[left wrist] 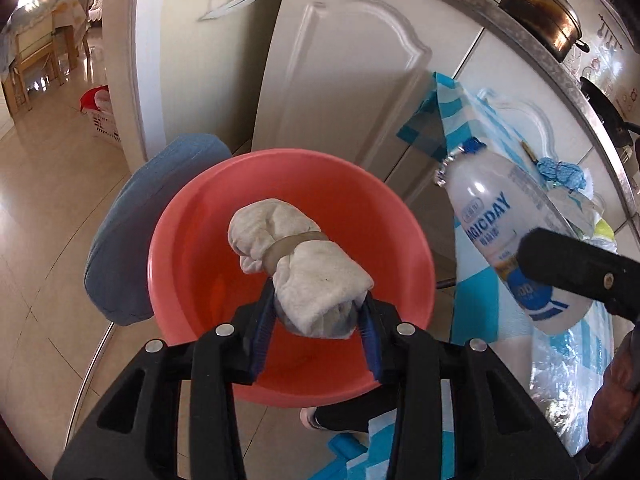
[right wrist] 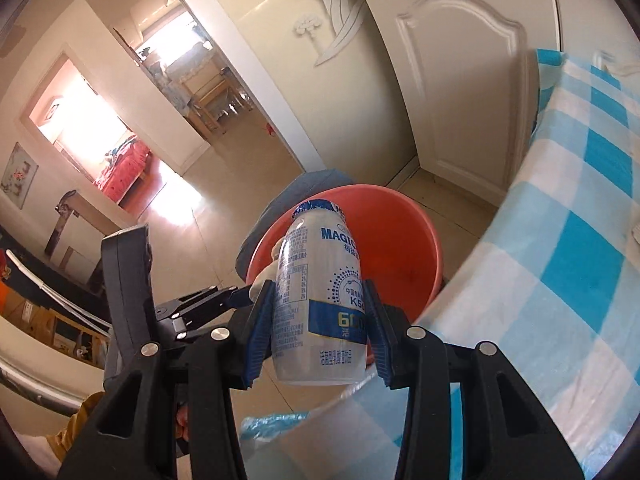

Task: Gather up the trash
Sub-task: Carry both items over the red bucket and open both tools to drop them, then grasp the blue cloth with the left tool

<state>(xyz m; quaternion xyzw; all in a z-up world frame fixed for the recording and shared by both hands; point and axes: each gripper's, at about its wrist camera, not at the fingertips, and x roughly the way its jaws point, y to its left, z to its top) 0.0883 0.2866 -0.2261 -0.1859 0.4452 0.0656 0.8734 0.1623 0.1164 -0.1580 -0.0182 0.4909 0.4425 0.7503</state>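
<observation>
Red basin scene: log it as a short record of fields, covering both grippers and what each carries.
left gripper: around a rolled grey cloth bound with a band, above the red basin
right gripper: shut on a white plastic bottle, upright, near the basin rim
basin contents: none visible
beside basin: blue-checked tablecloth, blue cushion

The basin (left wrist: 288, 184) is a coral-red, kind of salmon where the light hits it. The rolled-up cloth (left wrist: 304, 268) is off-white, a bit grubby, with a tan band around it. Left of the basin there's a dusty blue cushion (left wrist: 132, 236). The bottle (right wrist: 320, 300) is milky white with a dark blue cap rim, a blue stripe and blue lettering. The tablecloth (right wrist: 580, 216) on the right is a sky-blue and white check. Both grippers are black with blue pads (right wrist: 260, 332). Cabinet doors (left wrist: 352, 80) are cream, floor tiles (left wrist: 44, 208) a glossy beige.
</observation>
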